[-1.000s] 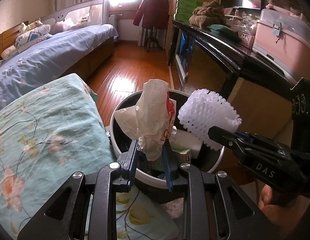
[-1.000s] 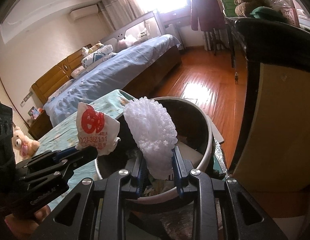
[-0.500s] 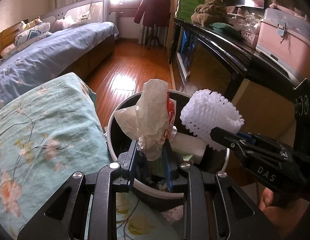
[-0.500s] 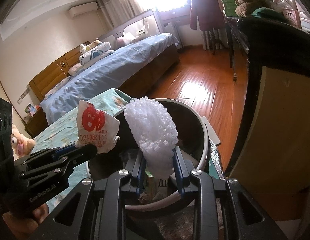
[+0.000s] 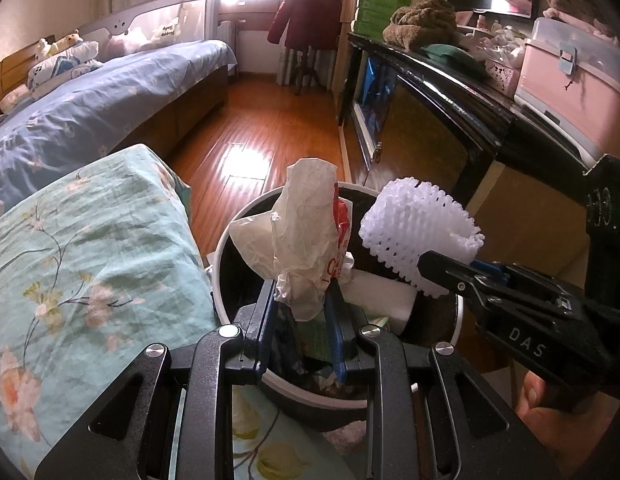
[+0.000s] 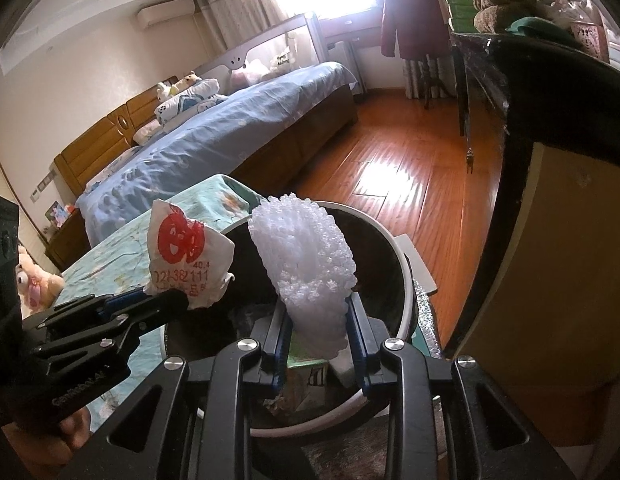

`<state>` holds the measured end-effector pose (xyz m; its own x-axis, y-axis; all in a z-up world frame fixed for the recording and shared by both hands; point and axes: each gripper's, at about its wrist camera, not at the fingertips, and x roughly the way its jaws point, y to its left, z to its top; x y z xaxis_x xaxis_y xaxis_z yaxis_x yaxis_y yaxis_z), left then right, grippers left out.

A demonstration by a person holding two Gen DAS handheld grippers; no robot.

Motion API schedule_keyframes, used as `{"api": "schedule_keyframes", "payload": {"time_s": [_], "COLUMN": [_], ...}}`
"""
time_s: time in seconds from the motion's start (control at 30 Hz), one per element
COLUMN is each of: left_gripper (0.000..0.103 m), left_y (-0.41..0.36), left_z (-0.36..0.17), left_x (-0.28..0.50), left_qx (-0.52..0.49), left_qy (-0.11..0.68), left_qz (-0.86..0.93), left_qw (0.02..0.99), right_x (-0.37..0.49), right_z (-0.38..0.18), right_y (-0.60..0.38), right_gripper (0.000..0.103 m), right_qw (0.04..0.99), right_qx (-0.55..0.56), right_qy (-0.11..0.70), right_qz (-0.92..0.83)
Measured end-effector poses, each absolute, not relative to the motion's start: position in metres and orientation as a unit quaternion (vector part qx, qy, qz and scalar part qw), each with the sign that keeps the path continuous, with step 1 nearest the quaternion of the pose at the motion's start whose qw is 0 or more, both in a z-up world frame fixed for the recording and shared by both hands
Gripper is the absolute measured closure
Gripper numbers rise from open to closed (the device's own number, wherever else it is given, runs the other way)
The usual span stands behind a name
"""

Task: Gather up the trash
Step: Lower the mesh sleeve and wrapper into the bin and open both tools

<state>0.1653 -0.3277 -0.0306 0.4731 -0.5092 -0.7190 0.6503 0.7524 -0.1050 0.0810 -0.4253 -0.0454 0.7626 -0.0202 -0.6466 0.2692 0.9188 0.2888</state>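
My left gripper (image 5: 301, 300) is shut on a crumpled white wrapper with red print (image 5: 306, 232), held over the mouth of the round white-rimmed trash bin (image 5: 226, 256). My right gripper (image 6: 317, 316) is shut on a white foam fruit net (image 6: 306, 256), also above the bin (image 6: 405, 280). In the left wrist view the foam net (image 5: 413, 232) and right gripper (image 5: 441, 272) come in from the right. In the right wrist view the wrapper (image 6: 186, 256) and left gripper (image 6: 166, 300) sit to the left. The bin holds a white box and other rubbish.
A floral teal-covered surface (image 5: 70, 256) lies left of the bin. A dark cabinet (image 5: 449, 108) with a pink box (image 5: 569, 68) stands on the right. A blue bed (image 5: 90, 108) and wooden floor (image 5: 262, 136) lie beyond. A hand (image 5: 549, 412) grips the right tool.
Both grippers have held their trash almost still; the view has crept slightly forward over the bin, showing more of its inside.
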Motion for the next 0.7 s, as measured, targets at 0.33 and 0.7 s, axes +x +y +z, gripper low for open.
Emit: {"api": "schedule_keyframes", "payload": {"time_s": [0.33,0.7], "left_gripper": [0.081,0.081], "left_y": [-0.3295,-0.3324], "left_z": [-0.0307,-0.0326], "left_x": [0.1703,0.1753], "left_qx": [0.092,0.093], "left_qy": [0.387,0.393], "left_qz": [-0.339,-0.340], "left_qw": [0.853,0.850], "right_x": [0.0835,0.0880], "right_z": [-0.0457,-0.0525], "right_y": [-0.4259,-0.4302], "right_gripper": [0.075,0.075], "right_qw": [0.920,0.918], "right_qx": [0.182,0.182], "right_qy": [0.338,0.344], "right_qz": [-0.078,-0.079]}}
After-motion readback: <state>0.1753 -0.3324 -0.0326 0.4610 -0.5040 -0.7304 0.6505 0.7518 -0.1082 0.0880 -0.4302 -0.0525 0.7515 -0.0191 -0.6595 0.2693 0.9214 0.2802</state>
